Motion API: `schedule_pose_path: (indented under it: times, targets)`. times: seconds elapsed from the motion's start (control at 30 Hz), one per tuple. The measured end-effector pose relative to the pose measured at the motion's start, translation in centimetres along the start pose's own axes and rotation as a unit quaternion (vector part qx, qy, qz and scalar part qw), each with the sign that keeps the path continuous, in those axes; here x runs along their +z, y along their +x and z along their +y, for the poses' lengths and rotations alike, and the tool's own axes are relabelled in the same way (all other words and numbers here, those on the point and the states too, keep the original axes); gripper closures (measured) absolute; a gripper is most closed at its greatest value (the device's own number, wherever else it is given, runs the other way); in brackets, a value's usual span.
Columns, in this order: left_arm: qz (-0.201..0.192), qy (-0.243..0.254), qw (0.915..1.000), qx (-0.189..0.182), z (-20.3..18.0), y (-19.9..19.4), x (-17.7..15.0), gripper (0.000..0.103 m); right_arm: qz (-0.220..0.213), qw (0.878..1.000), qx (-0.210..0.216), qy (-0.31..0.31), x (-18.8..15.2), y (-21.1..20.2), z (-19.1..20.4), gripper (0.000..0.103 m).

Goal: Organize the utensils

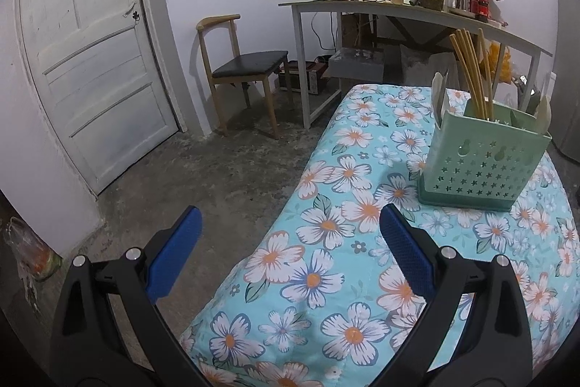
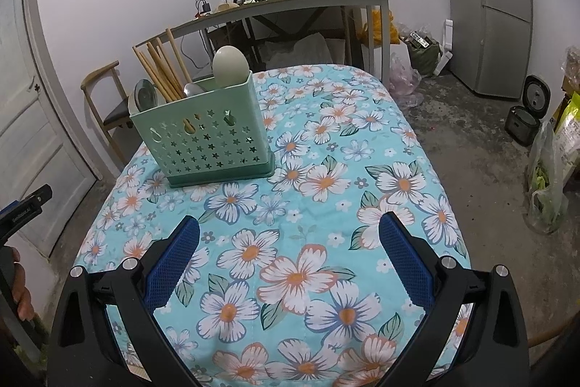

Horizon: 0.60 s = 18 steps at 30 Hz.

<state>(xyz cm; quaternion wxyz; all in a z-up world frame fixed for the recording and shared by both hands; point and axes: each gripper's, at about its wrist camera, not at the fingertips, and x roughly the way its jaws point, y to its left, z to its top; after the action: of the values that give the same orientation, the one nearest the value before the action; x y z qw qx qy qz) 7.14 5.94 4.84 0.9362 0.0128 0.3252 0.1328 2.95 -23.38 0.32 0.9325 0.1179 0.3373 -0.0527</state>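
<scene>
Left gripper (image 1: 290,227) jaws wide apart, empty, hovering over table's left edge. Right gripper (image 2: 289,227) jaws likewise spread, empty, above floral cloth (image 2: 326,147). Green caddy (image 2: 206,140) upright on cloth: 11 o'clock from right gripper, 1 o'clock from left. Chopsticks (image 2: 159,68), spoons (image 2: 230,66) stand inside caddy. Cluttered desk (image 2: 290,2) behind at 12 o'clock.

The left wrist view looks from over the near left corner of the surface covered in turquoise flowered cloth (image 1: 362,205), facing ahead and rightward. The right wrist view sits above the near edge, looking straight along the cloth. Both share the mint-green perforated plastic utensil holder (image 1: 482,165) (image 2: 206,140), standing at middle distance, and the cluttered grey desk (image 1: 398,13) (image 2: 290,4) far behind.
</scene>
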Motion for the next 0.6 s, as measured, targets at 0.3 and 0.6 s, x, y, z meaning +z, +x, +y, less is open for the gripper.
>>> schedule_pose_path:
  times: [0.3, 0.6]
  targets:
    - [0.002, 0.004, 0.9999, -0.010, -0.4, -0.4, -0.1, 0.008, -0.005, 1.000, -0.003, -0.005, 0.0, -0.7, 0.3, 0.007]
    - [0.009, 0.012, 0.9997, -0.018, -1.0, -0.1, -0.1, 0.008, -0.006, 1.000, -0.002, -0.010, 0.1, -0.8, 0.5, 0.007]
